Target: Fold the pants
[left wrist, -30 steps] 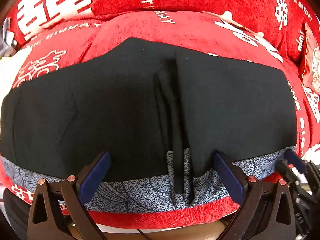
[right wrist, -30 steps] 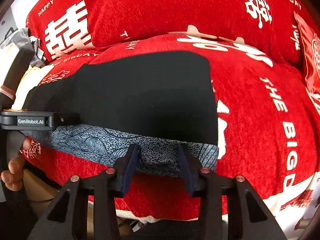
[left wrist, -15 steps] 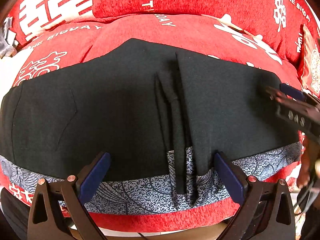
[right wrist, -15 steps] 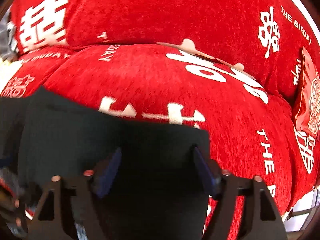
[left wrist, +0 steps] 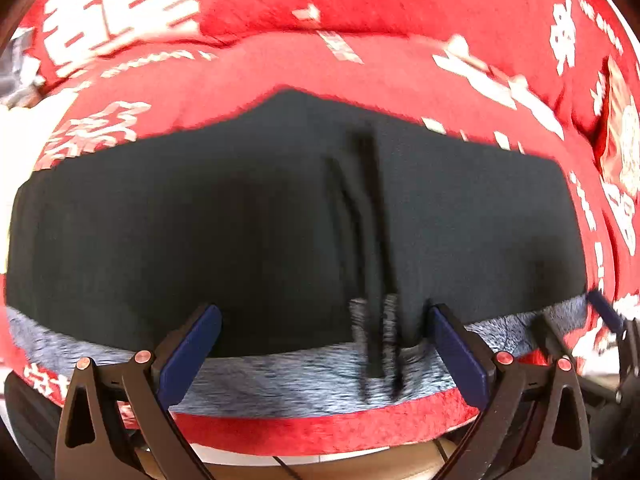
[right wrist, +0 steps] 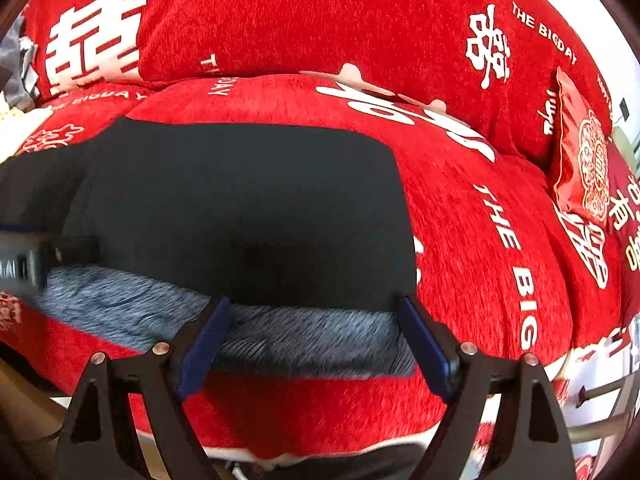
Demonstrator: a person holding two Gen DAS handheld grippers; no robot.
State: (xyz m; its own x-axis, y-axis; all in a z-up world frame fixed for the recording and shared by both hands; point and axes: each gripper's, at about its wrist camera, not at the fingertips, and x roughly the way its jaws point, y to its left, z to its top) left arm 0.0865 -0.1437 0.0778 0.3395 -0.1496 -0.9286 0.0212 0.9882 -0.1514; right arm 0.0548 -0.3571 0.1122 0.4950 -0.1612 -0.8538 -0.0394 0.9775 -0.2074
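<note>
Right claw opening, now off the pants.

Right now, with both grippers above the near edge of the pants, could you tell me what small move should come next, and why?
Probably lower the right gripper, jaws opening and empty, onto the patterned waistband at the pants corner, to grip for the next fold.
</note>
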